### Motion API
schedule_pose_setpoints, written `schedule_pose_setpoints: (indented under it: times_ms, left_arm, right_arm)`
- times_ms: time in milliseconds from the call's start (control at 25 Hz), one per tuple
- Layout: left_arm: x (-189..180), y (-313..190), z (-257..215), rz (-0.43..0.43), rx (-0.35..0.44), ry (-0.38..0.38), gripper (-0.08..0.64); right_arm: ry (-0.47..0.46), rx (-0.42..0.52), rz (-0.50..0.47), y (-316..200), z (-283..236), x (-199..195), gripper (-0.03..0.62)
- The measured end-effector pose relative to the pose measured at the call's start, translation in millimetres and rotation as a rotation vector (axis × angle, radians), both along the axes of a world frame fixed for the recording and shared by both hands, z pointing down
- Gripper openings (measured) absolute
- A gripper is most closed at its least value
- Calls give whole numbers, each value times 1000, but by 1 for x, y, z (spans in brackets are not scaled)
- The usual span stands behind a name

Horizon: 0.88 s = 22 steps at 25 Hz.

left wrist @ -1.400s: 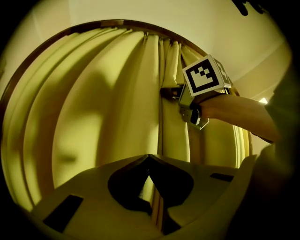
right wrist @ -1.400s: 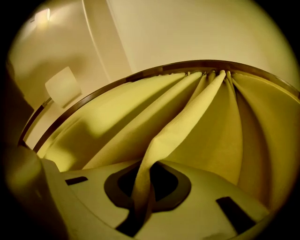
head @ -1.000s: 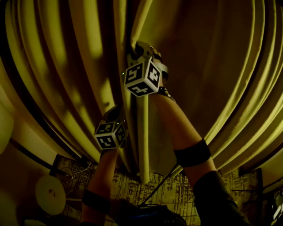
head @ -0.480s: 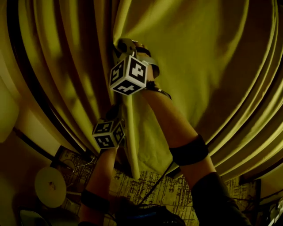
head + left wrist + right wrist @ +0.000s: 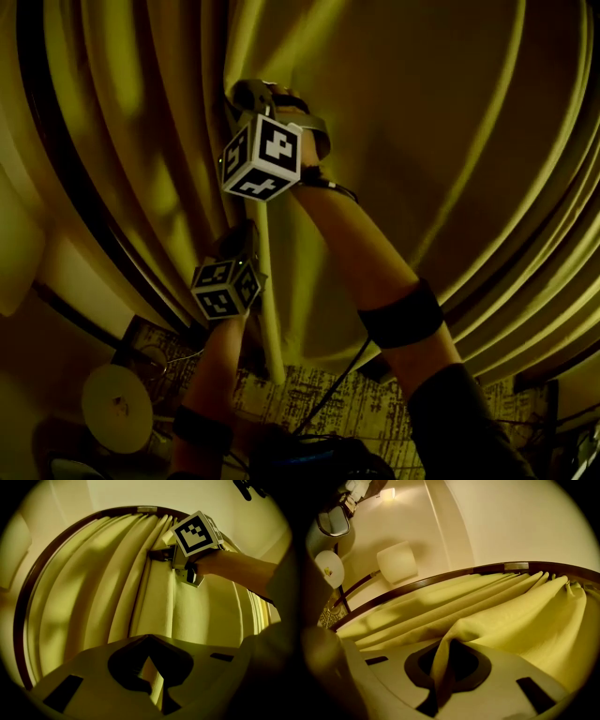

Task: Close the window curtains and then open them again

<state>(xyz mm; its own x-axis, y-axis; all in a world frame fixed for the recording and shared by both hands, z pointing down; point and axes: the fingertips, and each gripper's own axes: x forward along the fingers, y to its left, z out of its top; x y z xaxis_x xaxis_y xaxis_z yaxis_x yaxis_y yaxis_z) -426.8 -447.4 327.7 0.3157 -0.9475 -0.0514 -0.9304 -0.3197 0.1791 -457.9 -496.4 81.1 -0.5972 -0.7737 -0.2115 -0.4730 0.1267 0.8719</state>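
1. At the lower left of the head view, a round white table (image 5: 116,409) is standing on the floor, apart from the work.
2. The curtain (image 5: 450,141) is filling the whole upper part of the head view. It is hanging in deep folds at the left and lying flatter and stretched at the right.
3. Just left of centre, the left gripper (image 5: 247,232) is pinching the curtain's free edge low down. In its own view the jaws are clenched together with a strip of cloth running between them.
4. Above it, in the upper centre, the right gripper (image 5: 242,92) is grasping the same edge higher up. In its own view a pinched fold of cloth is rising out of the clamped jaws.
5. In the right gripper view, a dark rail (image 5: 506,566) is curving across the middle of the frame over the cloth, and a lamp shade (image 5: 397,562) is glowing at the upper left.
6. No window glass is showing in any view, so the closing pull seems to be well along or finishing. Drawing the curtain open again is what is remaining.
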Motion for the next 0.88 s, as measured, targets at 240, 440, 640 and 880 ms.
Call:
schedule_pose_setpoints:
  times_ms: [240, 440, 640, 880]
  left_arm:
    - [3, -27, -2, 108, -3, -20, 8]
    - [7, -46, 5, 164, -12, -20, 8]
    - [27, -60, 6, 195, -26, -22, 8]
    - [31, -60, 8, 180, -18, -34, 8]
  right_arm:
    - [-21, -6, 74, -29, 2, 7, 23]
    - [-21, -5, 103, -39, 9, 8, 23]
    - [-12, -2, 105, -52, 15, 15, 23]
    - [-23, 6, 80, -49, 16, 17, 23]
